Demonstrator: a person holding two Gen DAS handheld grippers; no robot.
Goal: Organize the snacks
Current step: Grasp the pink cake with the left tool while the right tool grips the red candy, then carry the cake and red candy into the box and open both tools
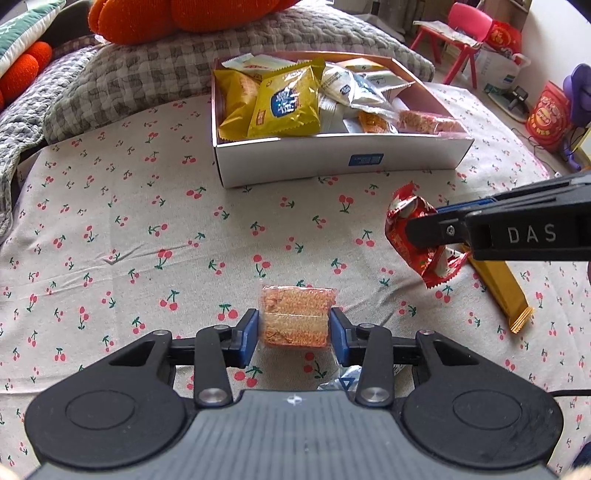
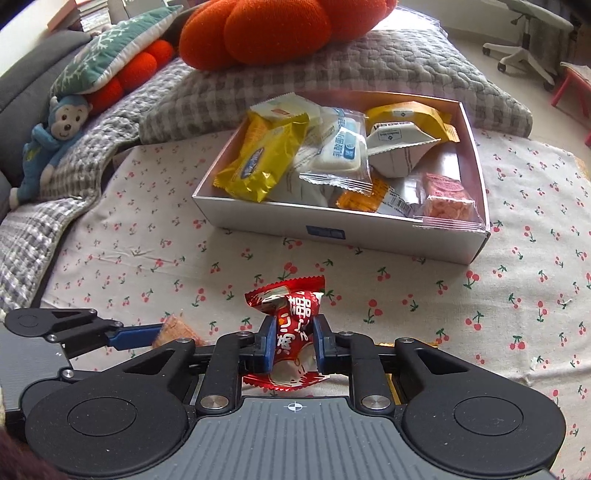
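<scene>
My left gripper (image 1: 294, 328) is shut on an orange crispy snack block (image 1: 295, 317) in clear wrap, held just above the cherry-print cloth. My right gripper (image 2: 294, 349) is shut on a red candy packet (image 2: 293, 325) with white characters; it also shows in the left wrist view (image 1: 413, 236), lifted off the cloth at the right. A white cardboard box (image 1: 332, 162) holding several snack packets, yellow, white and orange, stands ahead of both grippers; it also shows in the right wrist view (image 2: 369, 236).
A gold wafer bar (image 1: 502, 291) lies on the cloth under the right gripper. A grey quilted blanket (image 1: 147, 74) and orange cushions (image 2: 266, 29) lie behind the box. A blue monkey toy (image 2: 55, 140) sits at the far left. Red chairs and bags (image 1: 546, 114) stand beyond the right edge.
</scene>
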